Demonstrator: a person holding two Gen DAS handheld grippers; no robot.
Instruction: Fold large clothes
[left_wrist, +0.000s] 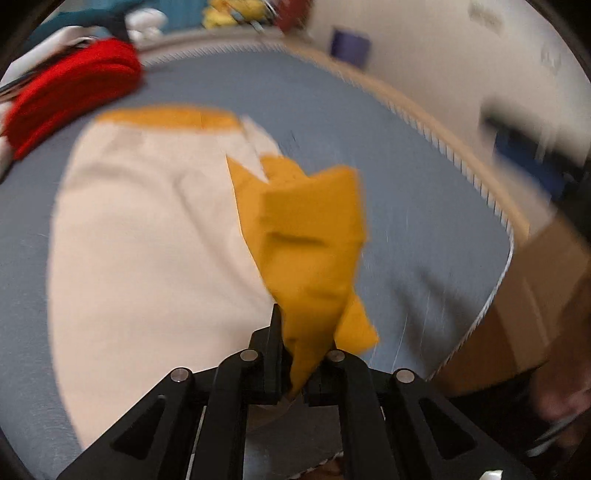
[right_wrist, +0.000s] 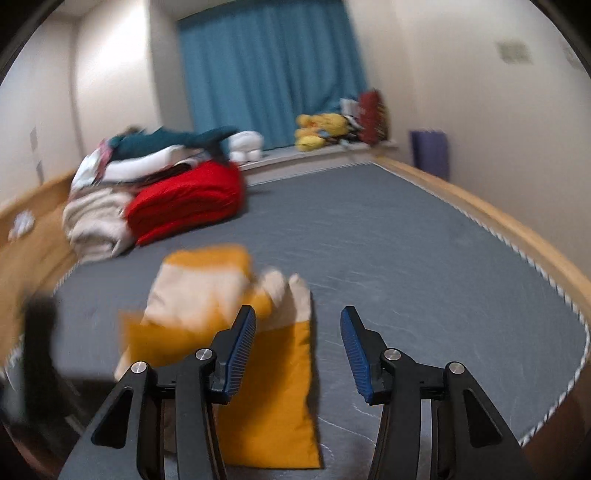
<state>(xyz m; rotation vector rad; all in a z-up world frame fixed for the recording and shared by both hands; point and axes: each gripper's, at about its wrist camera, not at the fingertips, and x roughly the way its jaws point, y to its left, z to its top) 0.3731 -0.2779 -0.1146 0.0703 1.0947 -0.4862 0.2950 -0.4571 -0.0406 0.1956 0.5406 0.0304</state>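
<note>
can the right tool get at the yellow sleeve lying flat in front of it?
Probably yes. The right tool is open and holds nothing, and the yellow sleeve lies flat on the grey mat just below its left finger, uncovered. The left tool pinches another yellow part.

A grey-blue mat (right_wrist: 388, 236) with a white toothed edge covers the wooden floor (right_wrist: 517, 229) and carries everything. A cream and mustard garment (left_wrist: 155, 229) lies spread near the mat's near edge, one mustard part lifted off it. At the far left corner sits a folded red cloth (right_wrist: 188, 201), touching a cream bundle (right_wrist: 96, 225) at the left edge, with more clothes (right_wrist: 147, 155) piled behind them.
</note>
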